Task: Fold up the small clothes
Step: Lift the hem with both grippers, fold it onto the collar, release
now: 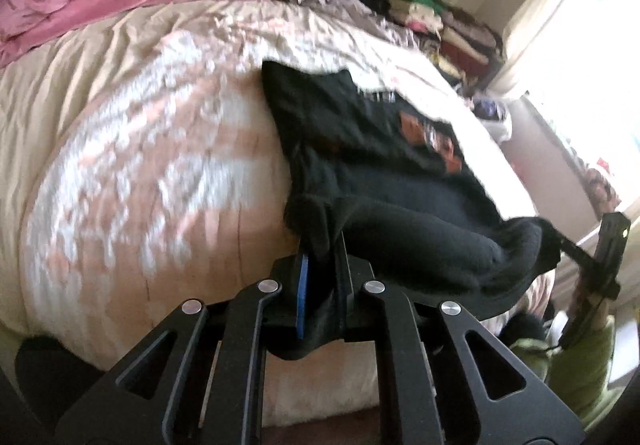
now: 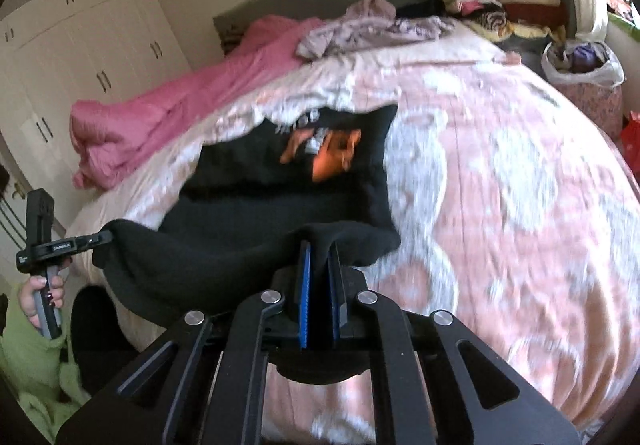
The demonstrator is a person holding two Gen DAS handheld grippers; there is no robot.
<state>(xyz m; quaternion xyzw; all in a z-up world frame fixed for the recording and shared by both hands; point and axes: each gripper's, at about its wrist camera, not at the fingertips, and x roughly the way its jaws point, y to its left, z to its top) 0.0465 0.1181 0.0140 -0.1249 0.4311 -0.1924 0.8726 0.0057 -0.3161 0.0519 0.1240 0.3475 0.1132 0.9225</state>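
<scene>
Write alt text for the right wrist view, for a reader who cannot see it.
The right gripper pinches the near edge of a black graphic shirt spread on a pink-and-white bedspread. At left, the left gripper holds the same edge. A pink duvet lies behind.

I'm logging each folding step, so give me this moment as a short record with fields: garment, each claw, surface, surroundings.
garment: black shirt with an orange print, far part lying on the bed, near edge lifted
left claw: shut on one near corner of the black shirt
right claw: shut on the other near corner
surface: pink and white bedspread
surroundings: pink duvet bunched at the far side; stack of folded clothes by the headboard
image quality: motion blur
</scene>
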